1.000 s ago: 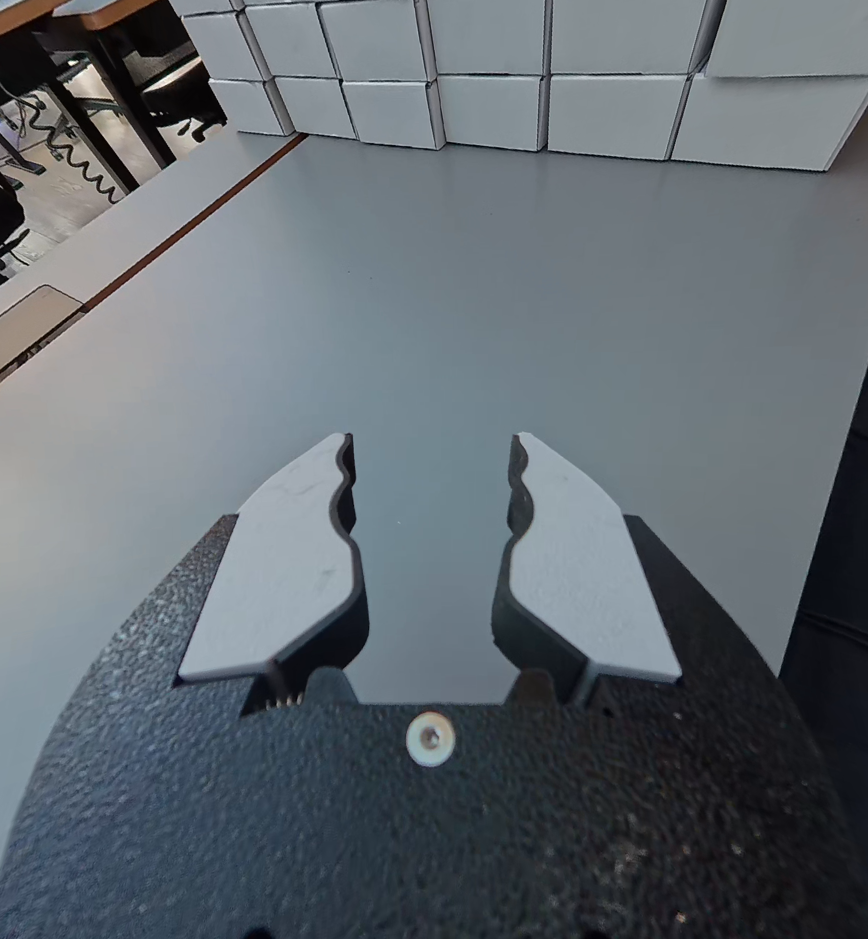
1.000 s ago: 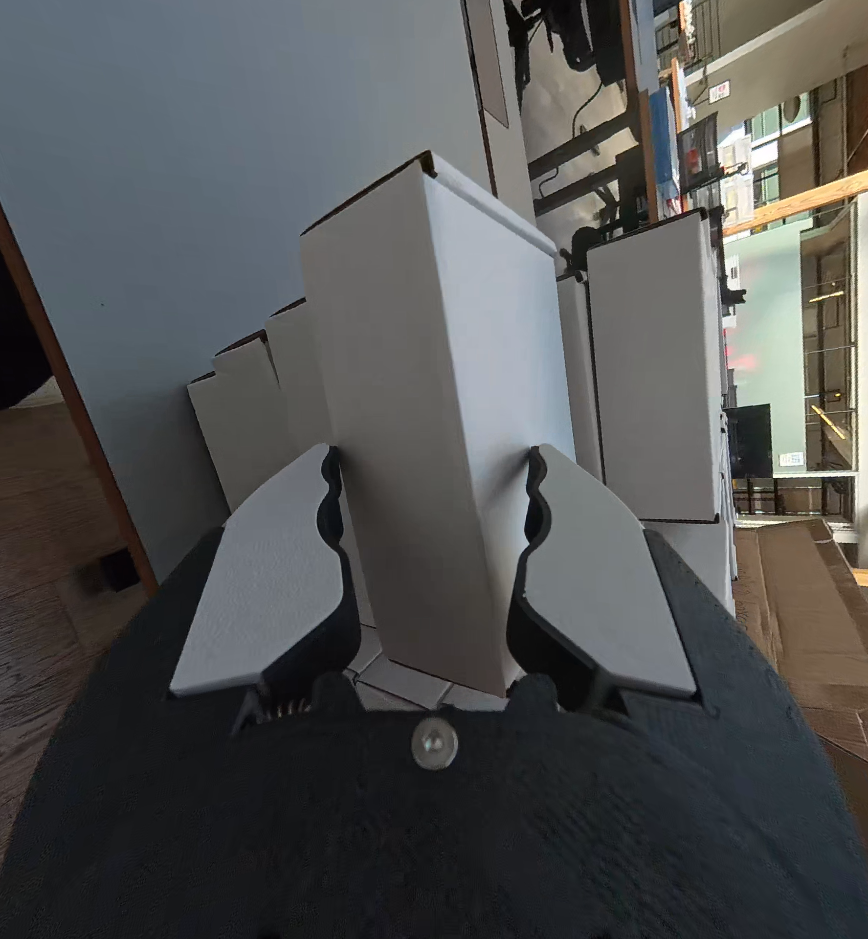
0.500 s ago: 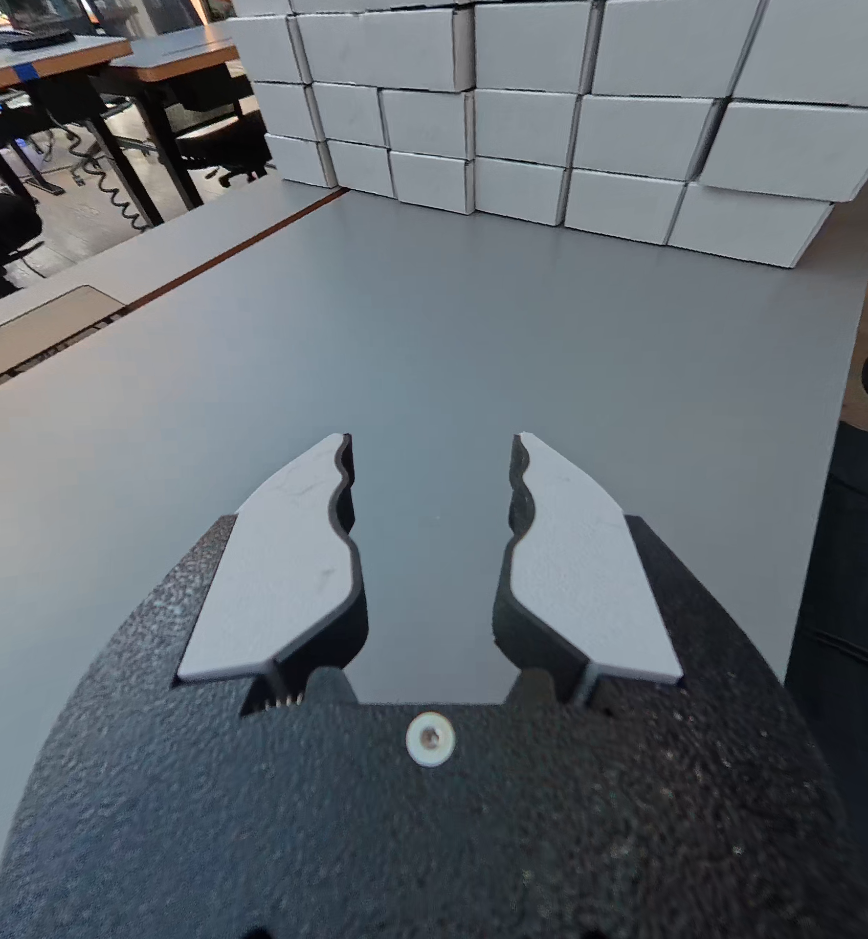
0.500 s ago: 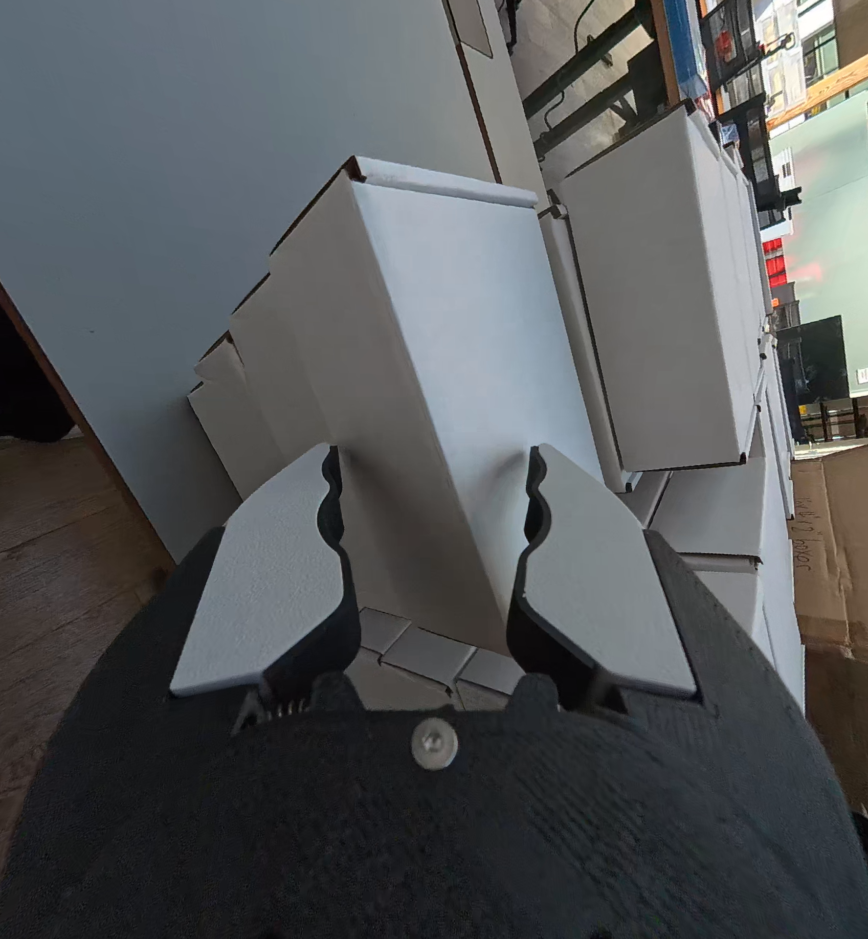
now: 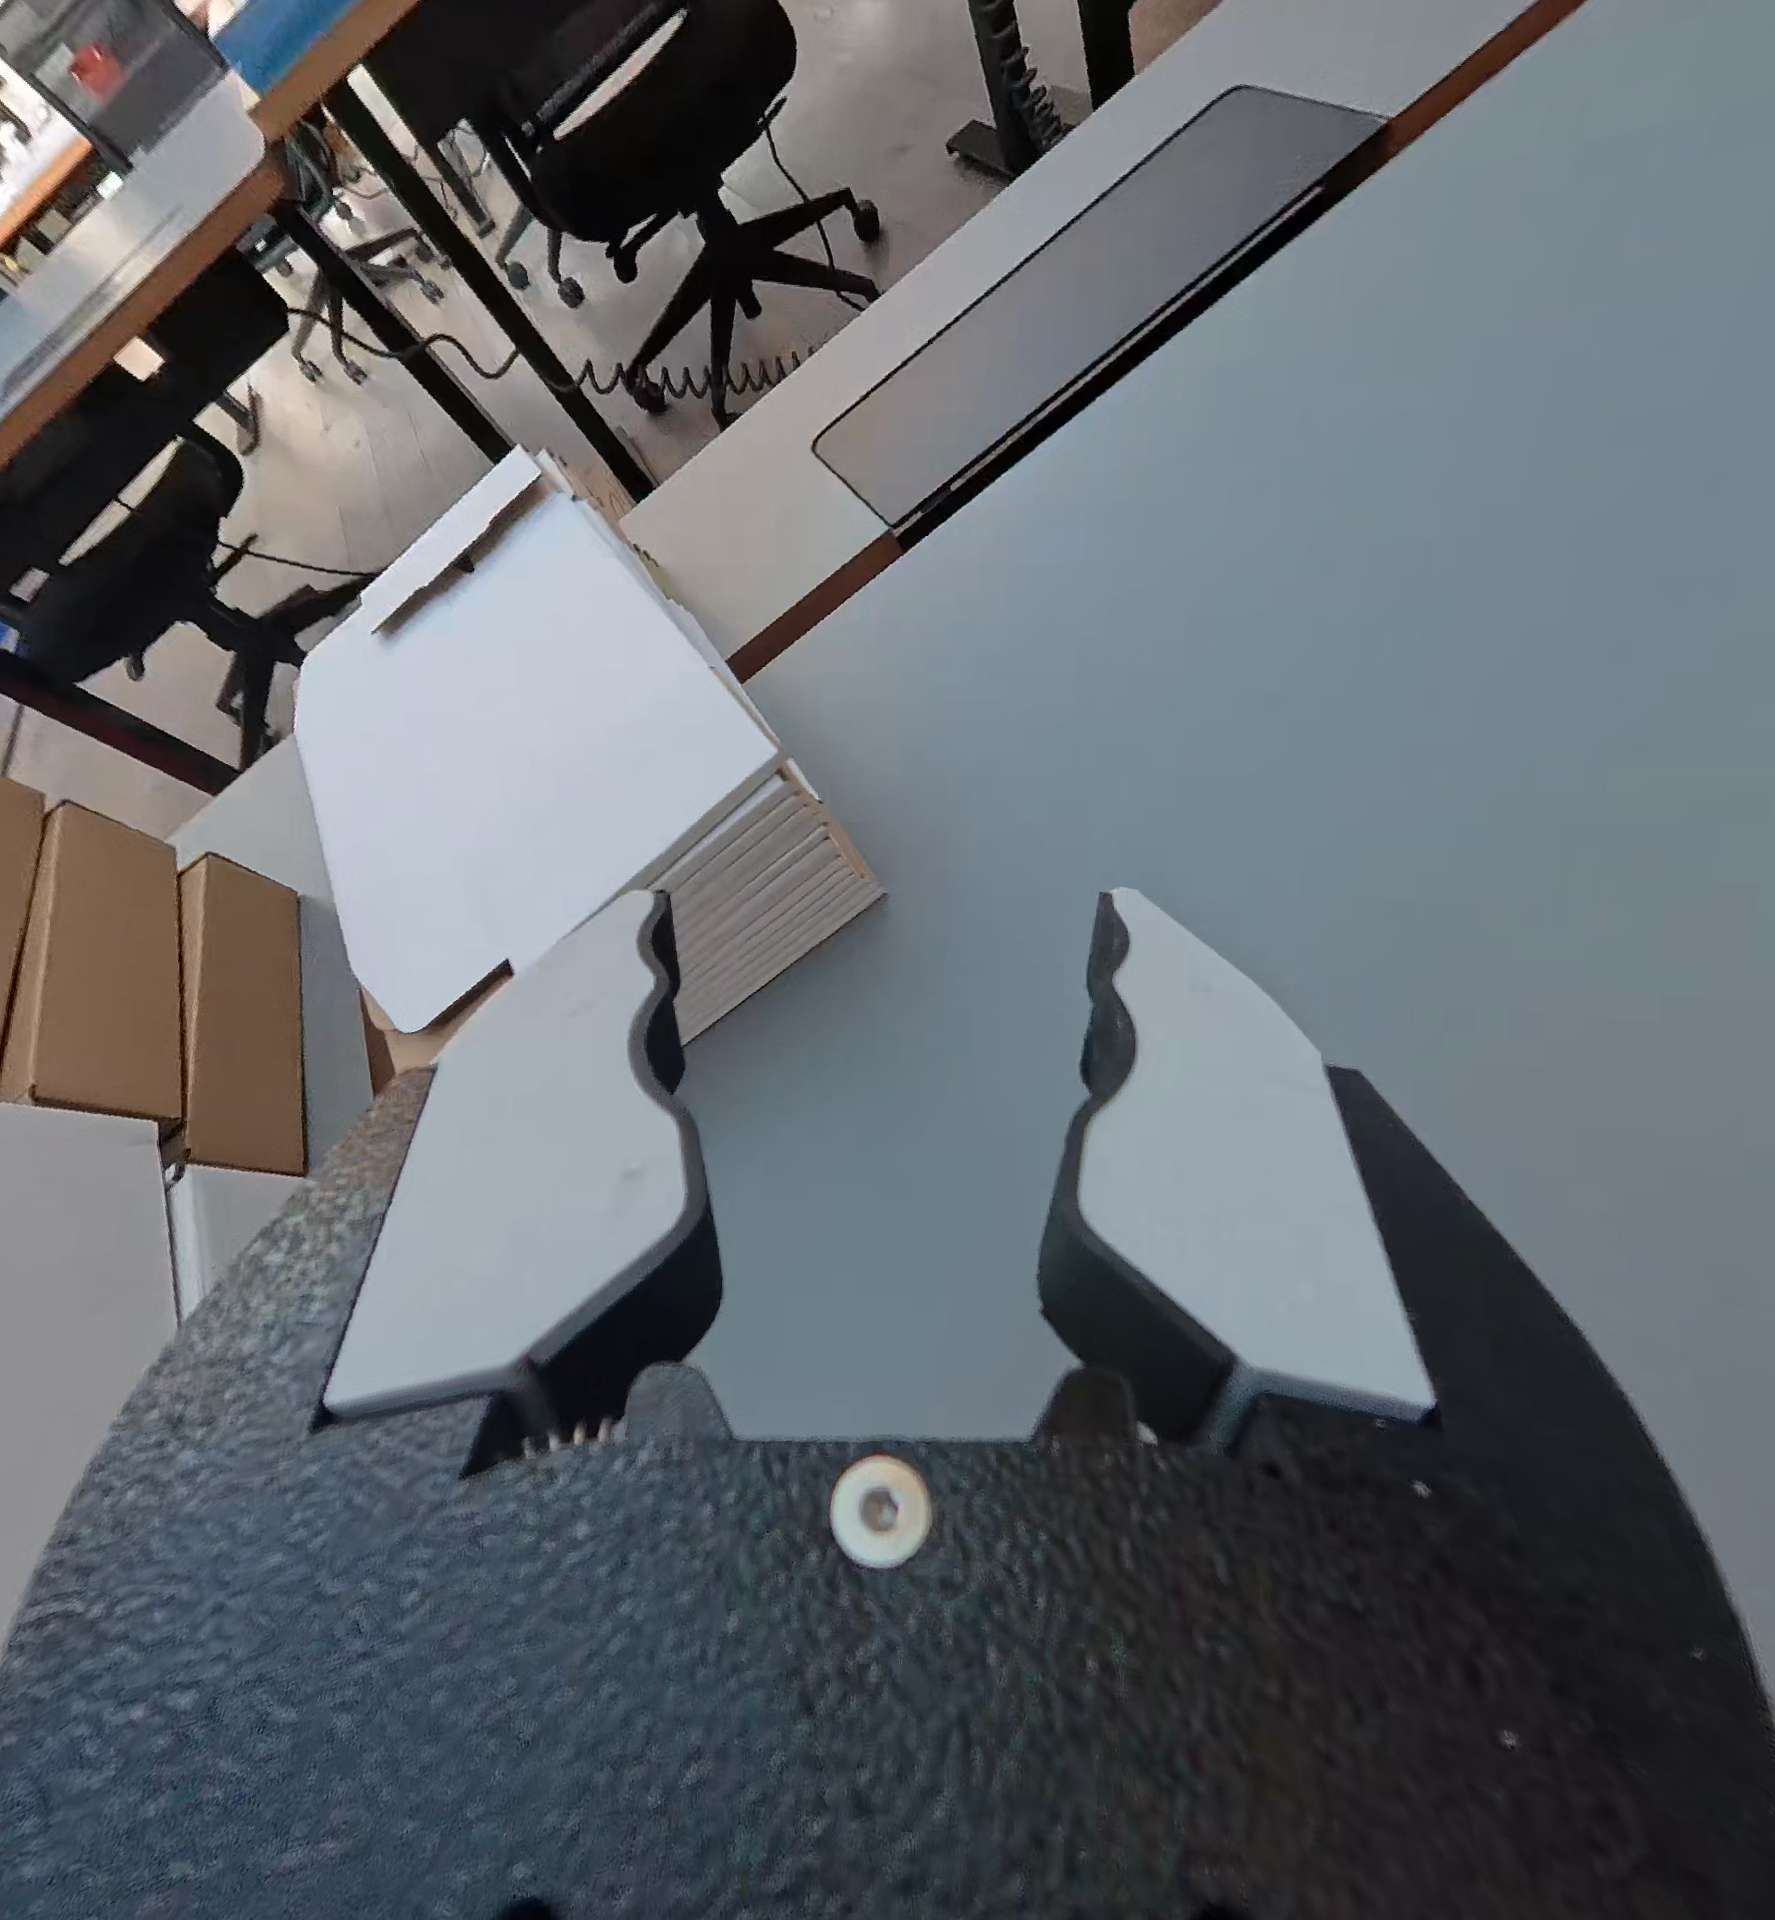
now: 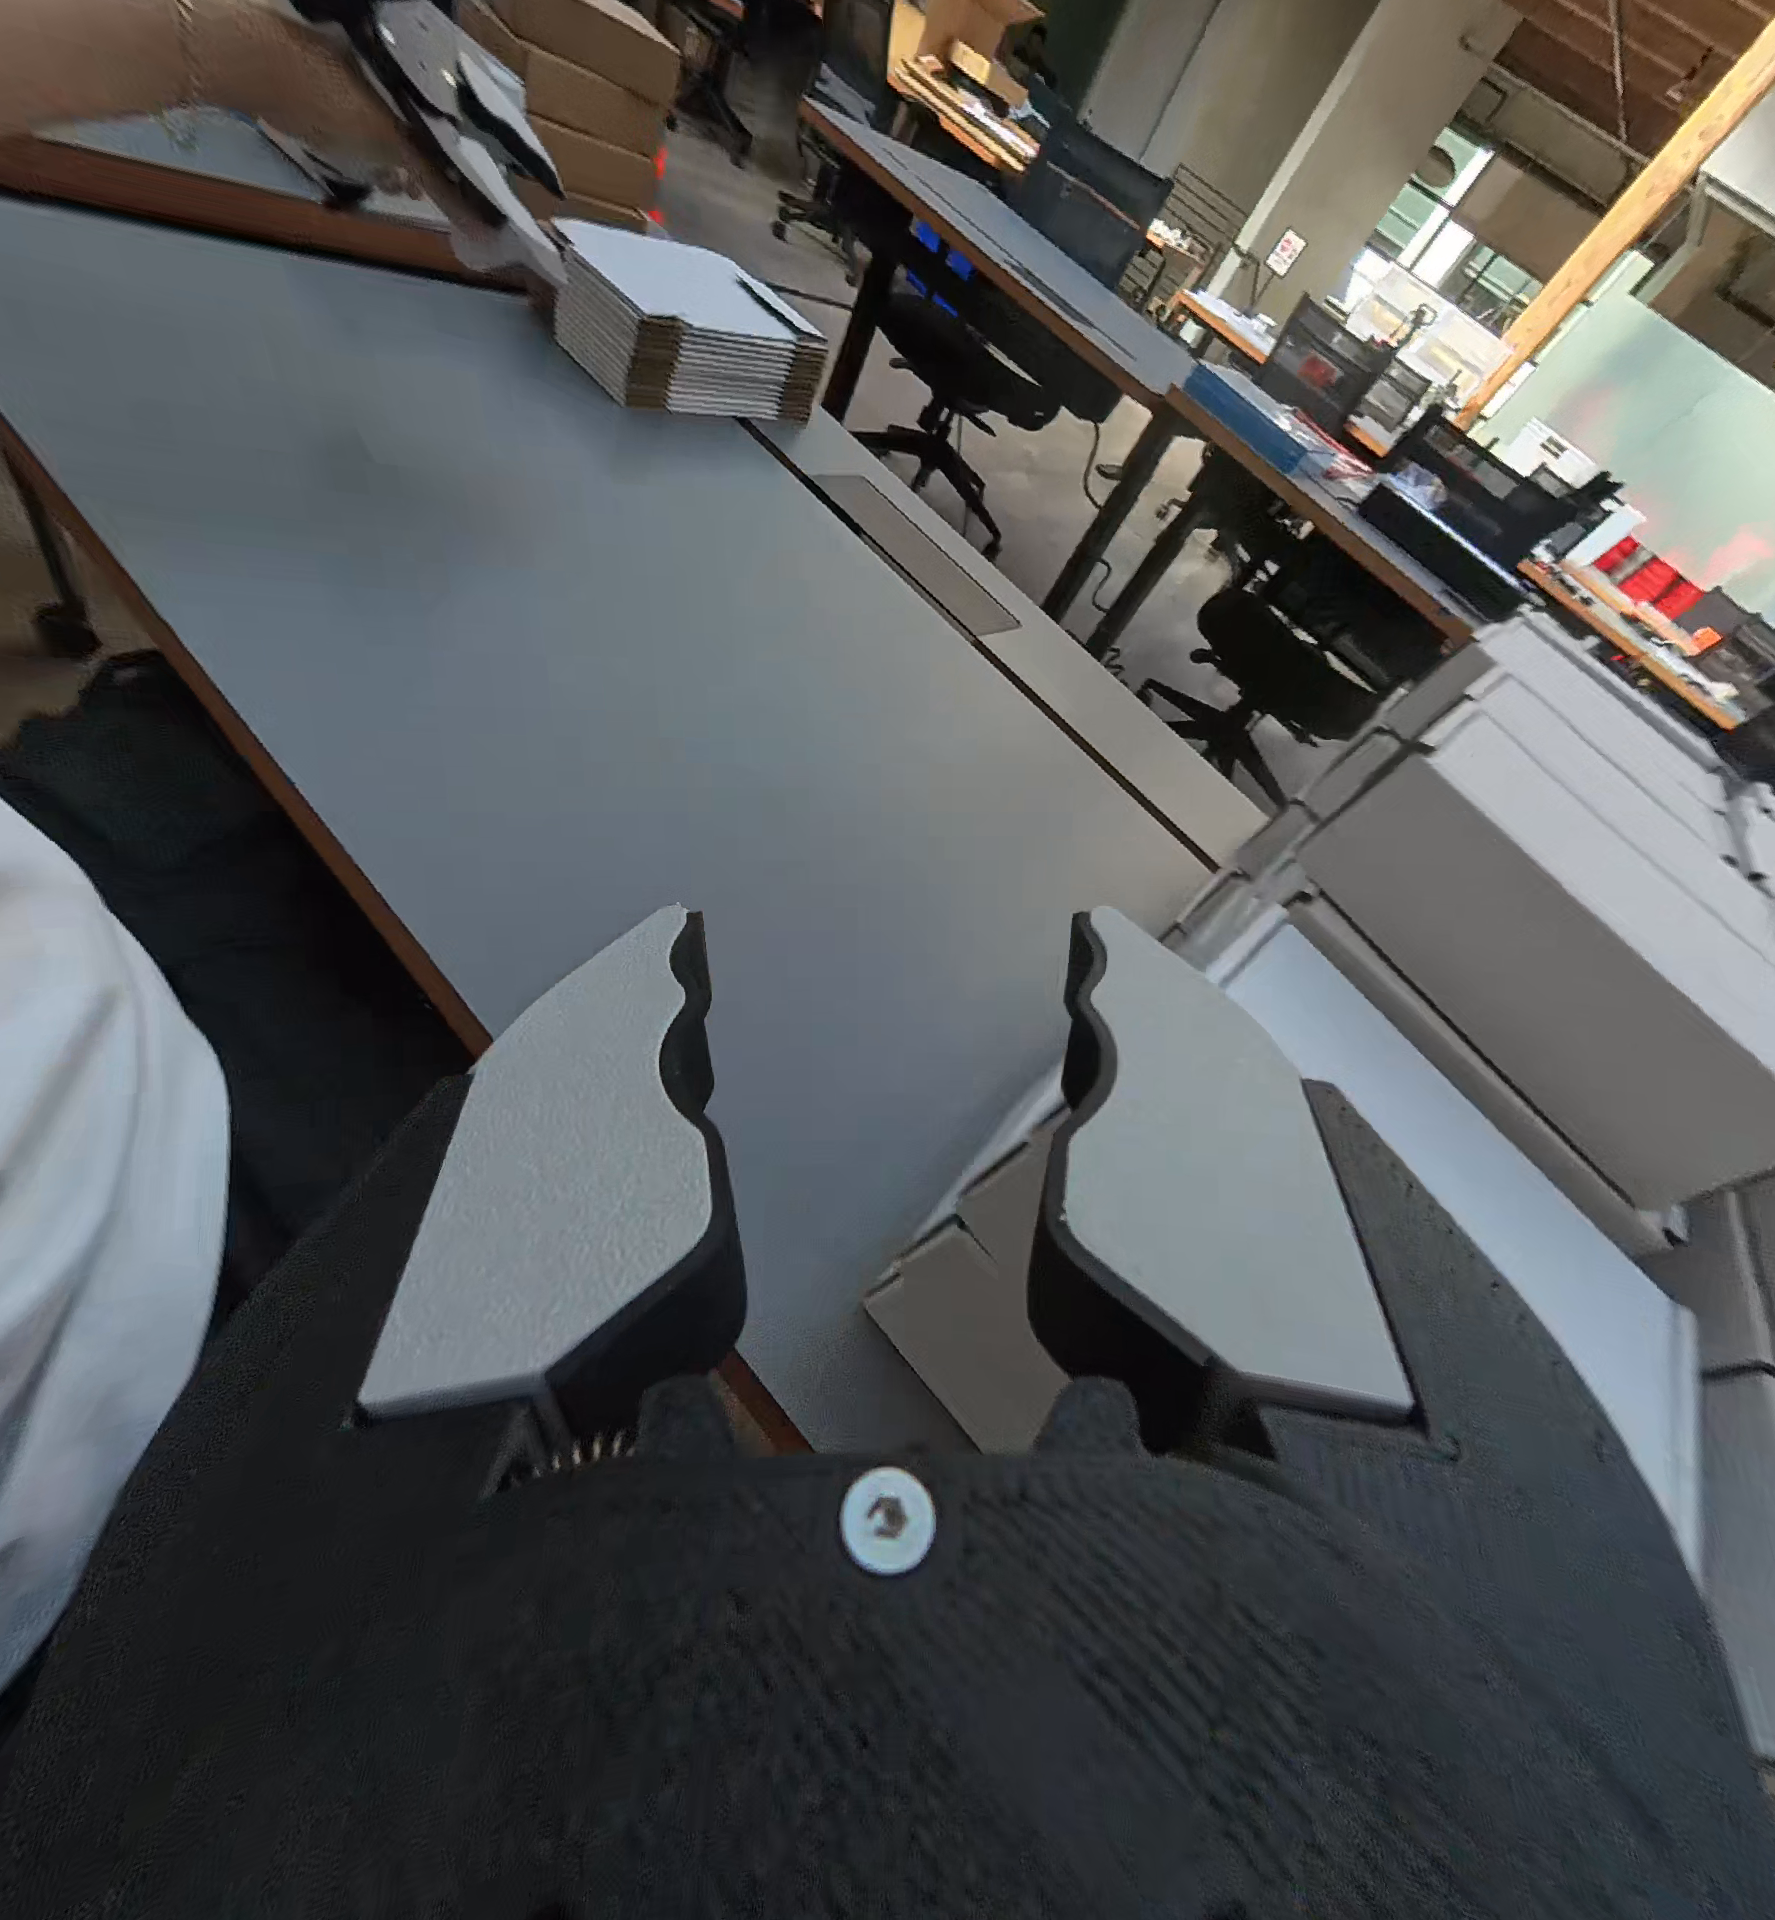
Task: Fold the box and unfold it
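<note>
While the left claw [image 5: 888,997] hangs wide and empty just beside the stack of flat white box blanks [image 5: 550,748] at the desk [image 5: 1382,675] edge, fetching a blank looks the step; next, pinch the top sheet. Right claw [image 6: 883,997] gapes empty too. No writing legible.

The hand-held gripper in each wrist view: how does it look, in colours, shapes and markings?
Both look alike. The left hand-held gripper has a black, rough-textured body, two flat light-grey fingers with wavy black inner edges, and one silver screw in the middle. The right hand-held gripper has the same parts. A white sleeve shows beside it.
</note>
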